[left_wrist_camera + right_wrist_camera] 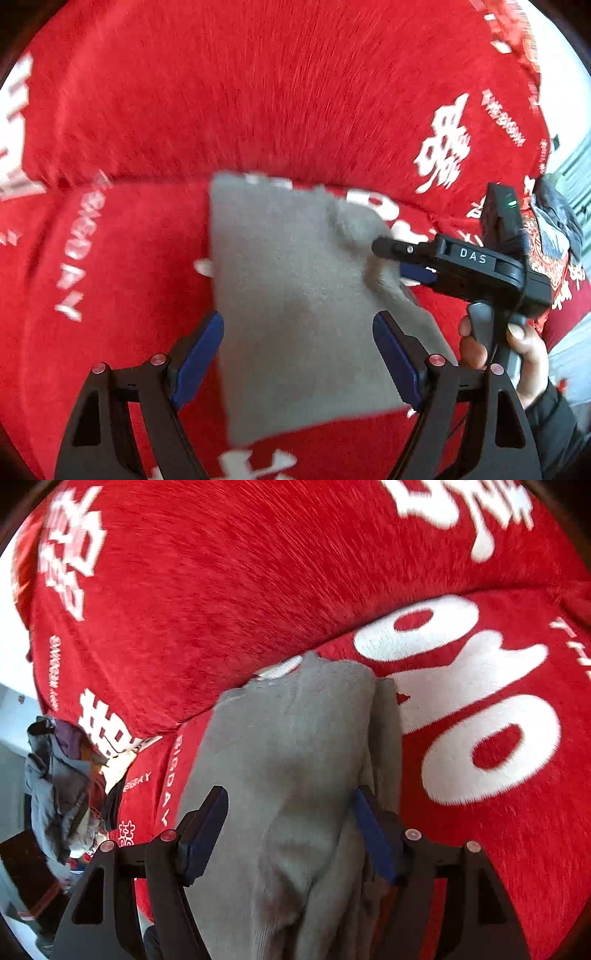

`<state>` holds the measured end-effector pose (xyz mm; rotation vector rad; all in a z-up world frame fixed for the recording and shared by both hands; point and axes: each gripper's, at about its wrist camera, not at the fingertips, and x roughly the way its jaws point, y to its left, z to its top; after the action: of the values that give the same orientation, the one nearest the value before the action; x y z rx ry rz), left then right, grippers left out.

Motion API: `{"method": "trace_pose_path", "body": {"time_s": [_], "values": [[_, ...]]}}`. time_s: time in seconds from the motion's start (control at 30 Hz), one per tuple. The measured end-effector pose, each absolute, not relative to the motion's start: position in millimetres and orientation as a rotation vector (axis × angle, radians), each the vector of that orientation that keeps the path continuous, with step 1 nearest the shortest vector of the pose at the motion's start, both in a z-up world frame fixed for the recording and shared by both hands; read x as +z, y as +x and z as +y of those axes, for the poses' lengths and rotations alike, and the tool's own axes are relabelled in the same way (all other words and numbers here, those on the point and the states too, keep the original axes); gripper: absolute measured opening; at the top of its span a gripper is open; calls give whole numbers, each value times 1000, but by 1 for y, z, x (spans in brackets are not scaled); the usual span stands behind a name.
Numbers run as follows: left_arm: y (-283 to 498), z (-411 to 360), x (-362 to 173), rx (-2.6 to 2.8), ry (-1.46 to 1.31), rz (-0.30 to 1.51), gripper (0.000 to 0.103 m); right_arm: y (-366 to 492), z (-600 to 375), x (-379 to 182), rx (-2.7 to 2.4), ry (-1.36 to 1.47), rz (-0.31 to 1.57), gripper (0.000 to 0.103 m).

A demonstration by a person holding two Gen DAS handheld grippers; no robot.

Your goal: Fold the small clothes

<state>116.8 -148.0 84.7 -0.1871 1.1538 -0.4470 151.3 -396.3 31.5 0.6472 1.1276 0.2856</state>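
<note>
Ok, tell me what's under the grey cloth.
The grey cloth lies on a red blanket printed with white lettering; red fabric shows all around its edges. Whatever sits directly beneath the cloth's middle is covered, so nothing more can be told.

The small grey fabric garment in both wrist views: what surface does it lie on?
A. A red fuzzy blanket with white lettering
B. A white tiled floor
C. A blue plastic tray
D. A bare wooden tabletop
A: the small grey fabric garment is spread on the red fuzzy blanket with white lettering, whose red pile surrounds it in both views.
</note>
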Motion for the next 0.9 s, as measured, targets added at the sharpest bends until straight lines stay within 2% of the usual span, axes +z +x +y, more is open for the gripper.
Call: {"method": "trace_pose_path", "body": {"time_s": [0.03,0.1,0.13,0.23,0.33,0.43,0.5,0.67,0.77,0.9], "values": [[122,-155,75,-455,-196,1186,84,158,-395,30,276,624,1130,57],[124,-167,63,-451,-150,1188,84,166,-388,37,305,567,1118,13],[122,-172,59,-446,-123,1177,84,168,-383,47,344,527,1081,10],[109,-182,49,-432,-52,1147,84,173,-374,60,356,404,1003,10],[101,-194,49,-424,50,1127,84,191,-376,30,258,319,1107,10],[100,-194,63,-436,29,1147,84,185,-394,18,259,445,1140,16],[96,-189,76,-477,-65,1133,84,169,-405,31,224,466,1089,24],[82,-208,63,-480,-16,1154,84,131,-403,73,359,453,961,27],[71,-213,51,-456,55,1126,84,127,-379,71,496,400,1029,28],[62,-216,48,-466,108,1110,86,127,-369,33,396,258,1147,28]]}}
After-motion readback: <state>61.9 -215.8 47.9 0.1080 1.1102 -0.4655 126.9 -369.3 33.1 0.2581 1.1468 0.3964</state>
